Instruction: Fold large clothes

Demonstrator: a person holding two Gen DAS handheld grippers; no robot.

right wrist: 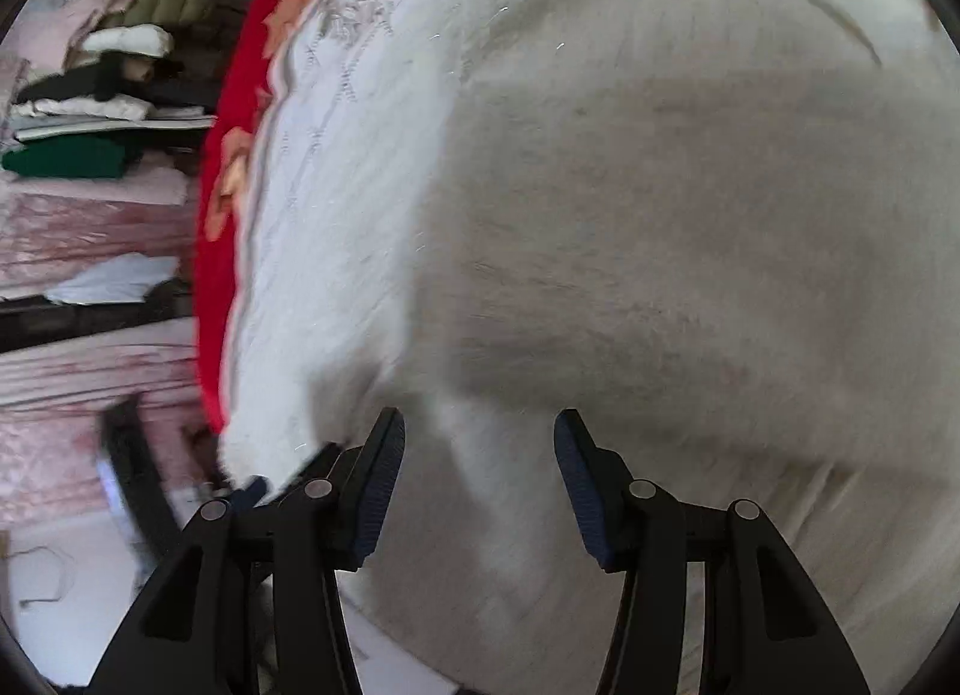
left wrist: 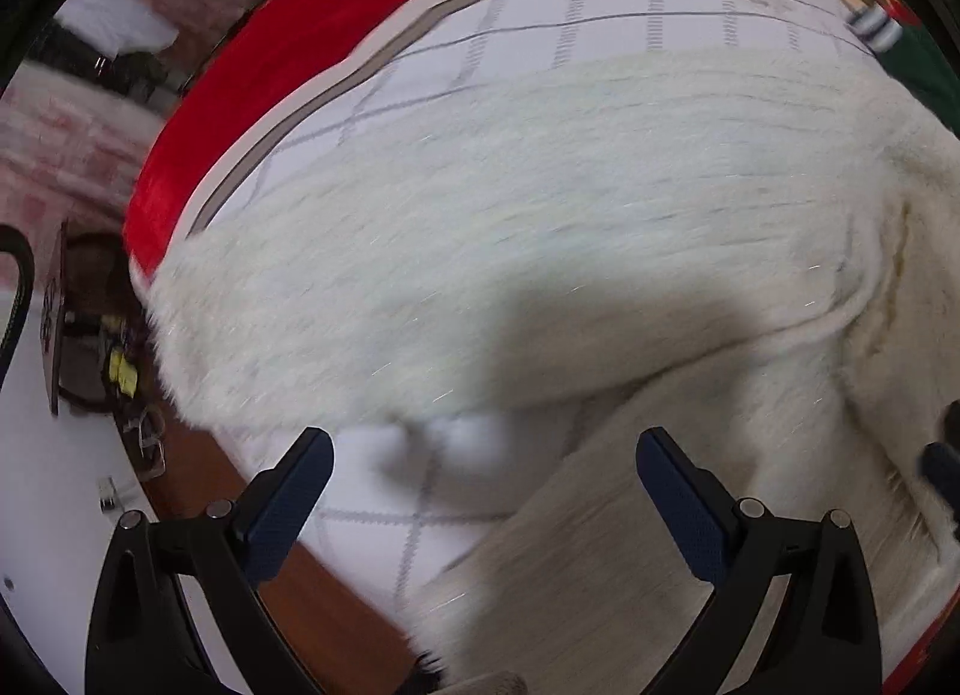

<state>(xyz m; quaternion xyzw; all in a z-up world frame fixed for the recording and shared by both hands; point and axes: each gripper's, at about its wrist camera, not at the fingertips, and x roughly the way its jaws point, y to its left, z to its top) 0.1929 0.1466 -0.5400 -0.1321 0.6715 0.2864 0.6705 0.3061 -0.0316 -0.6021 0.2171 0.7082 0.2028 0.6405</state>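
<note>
Across the bed point(left wrist: 456, 65), from ten to two o'clock, sprawls a white fuzzy garment point(left wrist: 540, 227). Left gripper point(left wrist: 483, 470) and right gripper point(right wrist: 477, 449) both hover spread, empty. It looks soft, bulky, limp: pinch a seam or hem edge.

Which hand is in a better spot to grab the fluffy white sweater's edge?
Probably the left. Its open tool hangs right at the sweater hem, with bare quilt below. The right tool, also open, faces mostly flat middle fabric, and that view is blurry.
</note>
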